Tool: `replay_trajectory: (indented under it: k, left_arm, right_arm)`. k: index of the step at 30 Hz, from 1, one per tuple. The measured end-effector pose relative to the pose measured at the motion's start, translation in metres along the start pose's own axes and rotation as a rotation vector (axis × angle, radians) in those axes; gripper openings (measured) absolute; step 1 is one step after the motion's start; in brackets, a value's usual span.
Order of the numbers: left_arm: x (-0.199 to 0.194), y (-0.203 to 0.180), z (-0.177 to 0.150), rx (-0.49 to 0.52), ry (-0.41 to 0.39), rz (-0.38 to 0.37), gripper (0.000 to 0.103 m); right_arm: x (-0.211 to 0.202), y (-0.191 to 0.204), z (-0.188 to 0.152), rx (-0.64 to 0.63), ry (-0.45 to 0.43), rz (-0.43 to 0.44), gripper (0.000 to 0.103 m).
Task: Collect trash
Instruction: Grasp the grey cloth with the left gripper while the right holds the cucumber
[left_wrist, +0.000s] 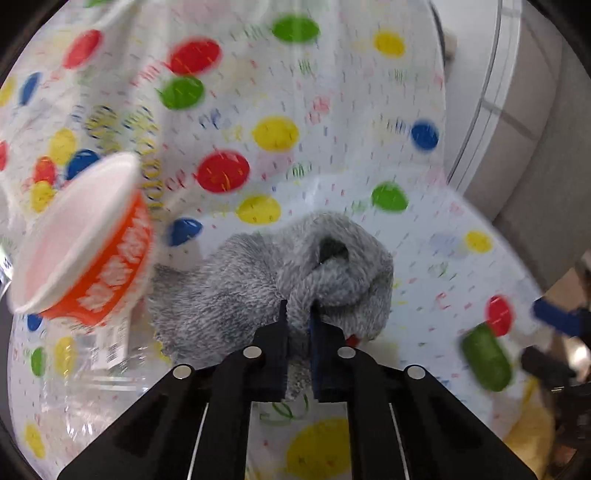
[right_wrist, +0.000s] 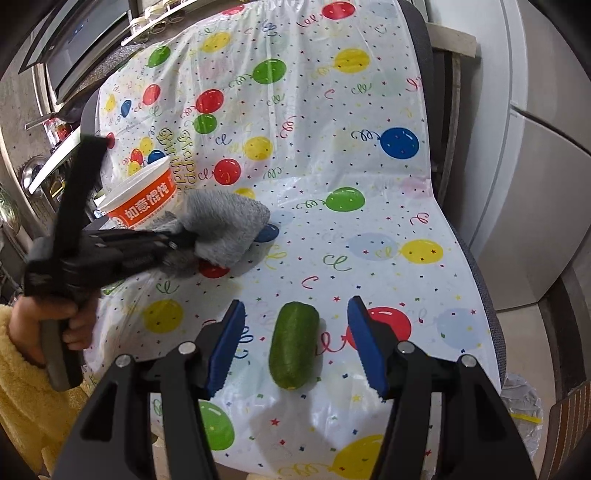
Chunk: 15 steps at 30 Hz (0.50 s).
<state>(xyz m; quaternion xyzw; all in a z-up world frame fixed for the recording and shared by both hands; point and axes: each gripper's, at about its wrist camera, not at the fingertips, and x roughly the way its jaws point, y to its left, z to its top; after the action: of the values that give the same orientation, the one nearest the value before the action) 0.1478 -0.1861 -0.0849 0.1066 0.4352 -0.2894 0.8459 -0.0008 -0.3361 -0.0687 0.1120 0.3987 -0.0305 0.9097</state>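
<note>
A: While the left gripper sits clamped on the grey cloth, where's the right?
B: Right gripper jaws apart, straddling the green piece, no contact. The noodle cup sits at the cloth's 10 o'clock, on the balloon sheet.

One grey fluffy cloth, one orange paper bowl, one green cucumber and one balloon-printed sheet are seen; two grippers are counted.
</note>
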Motion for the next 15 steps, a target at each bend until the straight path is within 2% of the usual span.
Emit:
replay_trajectory:
  k: [2,6,10,12,15]
  left_arm:
    - [-0.029,0.0,-0.003,-0.046,-0.05,-0.028,0.008]
    - [-0.073,0.0,-0.023,-0.13,-0.092,-0.002,0.008]
    - [-0.088,0.002,-0.043,-0.174,-0.11,-0.016,0.008]
    - [-0.09,0.004,-0.051,-0.187,-0.102,-0.032,0.008]
    - [-0.087,0.006,-0.058,-0.197,-0.087,-0.035,0.009]
  right_arm:
    - [-0.004,0.003,0.0,-0.007,-0.004,-0.009,0.057]
    - [-0.004,0.011,-0.008,-0.047,0.031,-0.03,0.057]
    - [0.009,0.017,-0.013,-0.073,0.069,-0.063,0.056]
    - [0.017,0.02,-0.014,-0.082,0.09,-0.079,0.045]
    - [0.029,0.02,-0.014,-0.077,0.124,-0.102,0.042]
